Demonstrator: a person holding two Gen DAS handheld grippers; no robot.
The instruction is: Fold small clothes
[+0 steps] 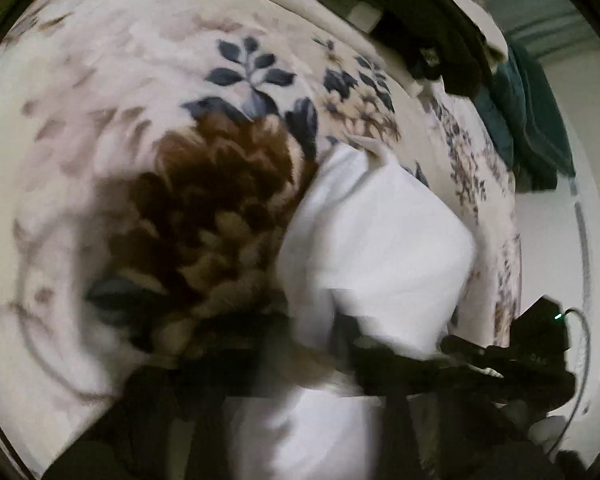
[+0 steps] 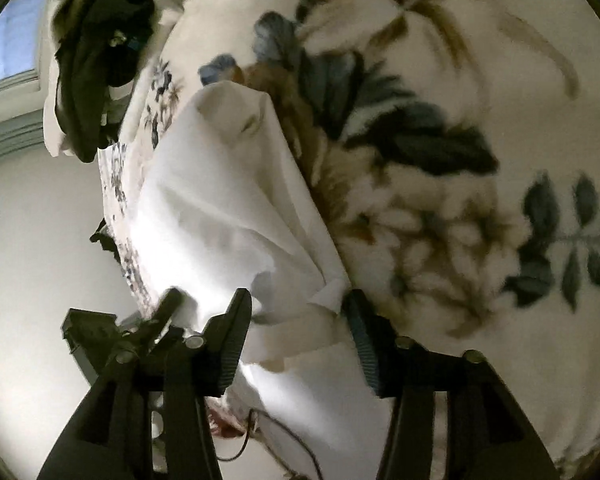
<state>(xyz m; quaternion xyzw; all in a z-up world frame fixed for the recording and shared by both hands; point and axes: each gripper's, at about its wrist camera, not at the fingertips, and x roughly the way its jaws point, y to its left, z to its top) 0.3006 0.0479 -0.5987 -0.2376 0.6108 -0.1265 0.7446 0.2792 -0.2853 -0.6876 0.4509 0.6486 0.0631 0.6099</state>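
Observation:
A small white garment (image 1: 380,240) lies on a floral blanket (image 1: 140,80). In the right wrist view the same white garment (image 2: 228,200) lies on the blanket (image 2: 500,60), its near edge between my right gripper's (image 2: 296,304) open fingers. The other gripper (image 2: 168,312) is at the garment's left edge in that view. The left wrist view is blurred: my left gripper (image 1: 312,344) is at the garment's near edge, and I cannot tell how its jaws stand. The right gripper (image 1: 480,364) shows at its lower right.
A pile of dark clothes (image 1: 432,36) lies at the blanket's far end, also in the right wrist view (image 2: 100,52). A dark green cloth (image 1: 528,120) hangs at the bed's edge. White wall and floor (image 2: 40,240) lie beyond the bed. A cable (image 2: 268,436) hangs below.

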